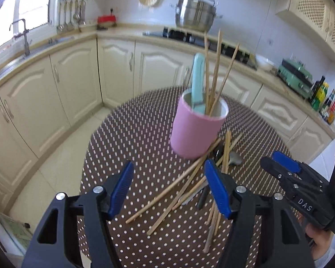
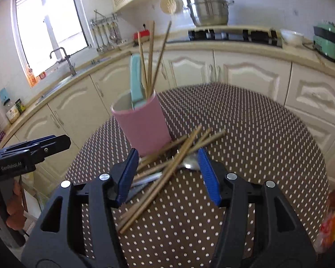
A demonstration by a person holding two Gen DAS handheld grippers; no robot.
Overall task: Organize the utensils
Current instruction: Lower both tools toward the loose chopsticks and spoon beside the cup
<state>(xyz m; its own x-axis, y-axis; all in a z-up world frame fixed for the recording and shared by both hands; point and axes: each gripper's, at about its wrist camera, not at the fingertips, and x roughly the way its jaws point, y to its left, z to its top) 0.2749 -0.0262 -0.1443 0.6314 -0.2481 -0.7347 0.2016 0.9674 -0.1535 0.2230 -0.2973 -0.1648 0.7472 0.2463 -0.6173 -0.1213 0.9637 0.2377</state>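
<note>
A pink cup (image 1: 195, 131) is seen standing on a round table (image 1: 131, 138) covered in a brown cloth with pale dots. A pale blue utensil handle (image 1: 197, 82) and several wooden chopsticks (image 1: 215, 71) are held upright inside it, the sticks fanning out toward the one o'clock direction.

At the foot of the cup, toward five o'clock from it in the left wrist view, a loose pile of chopsticks (image 1: 185, 187) is spread across the cloth. A metal spoon (image 1: 234, 158) and a dark-handled utensil (image 1: 202, 197) are mixed into the pile, partly covered by the sticks.

The left gripper (image 1: 170, 192) is held low over the table with its blue-padded fingers (image 1: 121, 188) spread wide and nothing between them; the near end of the pile lies just past its right finger. In the right wrist view, the right gripper (image 2: 167, 175) is likewise spread apart, and the pile (image 2: 167, 169) is framed between its fingers (image 2: 208, 178), though whether any stick is touched cannot be told. The spoon (image 2: 189, 164) is seen just inside its right finger.

Each gripper is caught in the other's camera: the right one (image 1: 285, 167) at three o'clock, the left one (image 2: 47, 145) at nine o'clock.

Behind the table, cream cabinets (image 1: 78, 82), a steel pot (image 1: 195, 13) on a stove (image 1: 212, 41) and a sink tap (image 1: 24, 35) are visible.
</note>
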